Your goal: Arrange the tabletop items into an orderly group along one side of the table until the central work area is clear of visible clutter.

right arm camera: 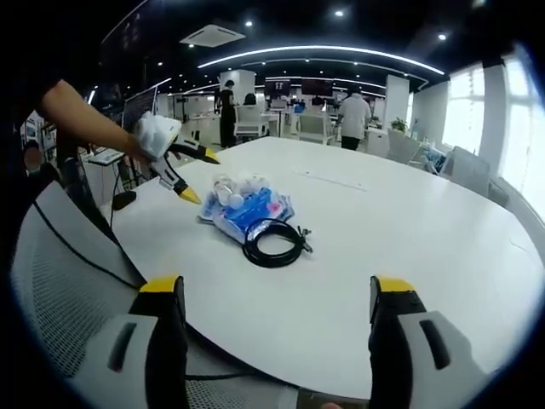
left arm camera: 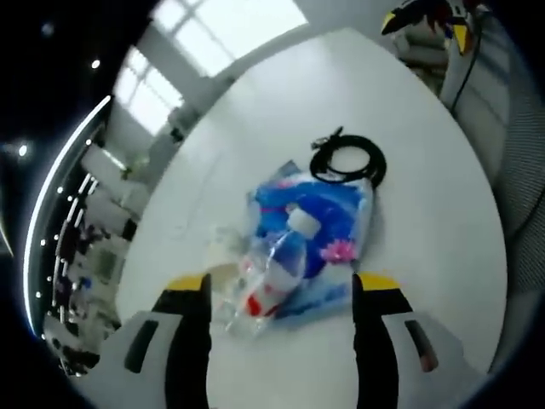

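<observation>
In the left gripper view, the left gripper [left arm camera: 281,294] rises from the bottom of the frame with its yellow-tipped jaws spread wide and holding nothing. Between and just beyond the jaw tips, at centre frame, lies one clear plastic water bottle with a white cap and red-and-blue label [left arm camera: 274,277], resting across one blue-and-white printed plastic packet [left arm camera: 328,213]. Touching the packet's far edge, toward the upper right, sits one coiled black cable [left arm camera: 347,159]. All three rest on the white round table [left arm camera: 426,221].

In the right gripper view, the left gripper [right arm camera: 197,175] appears at upper left, hovering just beside the bottle [right arm camera: 226,191] and packet [right arm camera: 255,213]; the cable [right arm camera: 272,243] lies at centre. The right gripper [right arm camera: 277,294] stands at the bottom of the frame, jaws apart and empty, well apart from the items.

Judgement: the step in hand is taking up the bottle. The jaws should straddle the bottle's body across its width, not the cap, and close firmly enough that the smooth plastic cannot roll or drag the packet beneath.

Count: one bottle, one packet, one cable.
</observation>
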`<action>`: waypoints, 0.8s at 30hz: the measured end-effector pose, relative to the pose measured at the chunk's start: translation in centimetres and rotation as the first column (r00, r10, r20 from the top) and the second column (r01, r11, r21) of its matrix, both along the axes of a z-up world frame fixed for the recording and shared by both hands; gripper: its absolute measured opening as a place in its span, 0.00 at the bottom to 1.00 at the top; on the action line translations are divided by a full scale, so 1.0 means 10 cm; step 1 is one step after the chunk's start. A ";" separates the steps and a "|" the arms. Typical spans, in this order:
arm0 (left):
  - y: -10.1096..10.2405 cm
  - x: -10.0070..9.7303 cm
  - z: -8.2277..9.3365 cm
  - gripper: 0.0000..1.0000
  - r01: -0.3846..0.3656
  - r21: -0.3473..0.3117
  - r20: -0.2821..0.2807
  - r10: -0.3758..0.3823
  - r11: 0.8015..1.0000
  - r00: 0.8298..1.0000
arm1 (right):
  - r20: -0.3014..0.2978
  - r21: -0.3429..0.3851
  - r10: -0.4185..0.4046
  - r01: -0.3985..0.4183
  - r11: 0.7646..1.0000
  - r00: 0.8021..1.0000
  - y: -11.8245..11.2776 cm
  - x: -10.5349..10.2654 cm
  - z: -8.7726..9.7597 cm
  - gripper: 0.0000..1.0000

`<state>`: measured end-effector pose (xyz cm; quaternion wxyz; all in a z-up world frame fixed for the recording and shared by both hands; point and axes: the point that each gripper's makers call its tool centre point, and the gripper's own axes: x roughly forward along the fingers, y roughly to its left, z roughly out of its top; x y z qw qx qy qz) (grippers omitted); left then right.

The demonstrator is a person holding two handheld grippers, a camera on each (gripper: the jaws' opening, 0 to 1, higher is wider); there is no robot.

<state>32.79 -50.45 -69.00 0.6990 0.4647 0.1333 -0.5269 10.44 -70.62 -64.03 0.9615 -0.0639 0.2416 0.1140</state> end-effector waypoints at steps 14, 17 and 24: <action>-0.09 0.09 -0.07 0.63 0.081 0.063 0.043 -0.084 0.995 0.996 | -0.013 -0.006 -0.008 0.008 1.000 1.000 -0.02 -0.02 -0.02 0.88; -0.09 0.11 -0.11 0.62 0.101 0.079 0.048 -0.105 0.992 0.993 | -0.012 -0.007 -0.013 0.013 1.000 1.000 -0.03 -0.02 -0.01 0.88; -0.06 0.16 -0.20 0.61 0.146 0.121 0.039 -0.151 0.982 0.988 | -0.012 -0.013 -0.017 0.017 1.000 1.000 -0.04 -0.02 -0.01 0.88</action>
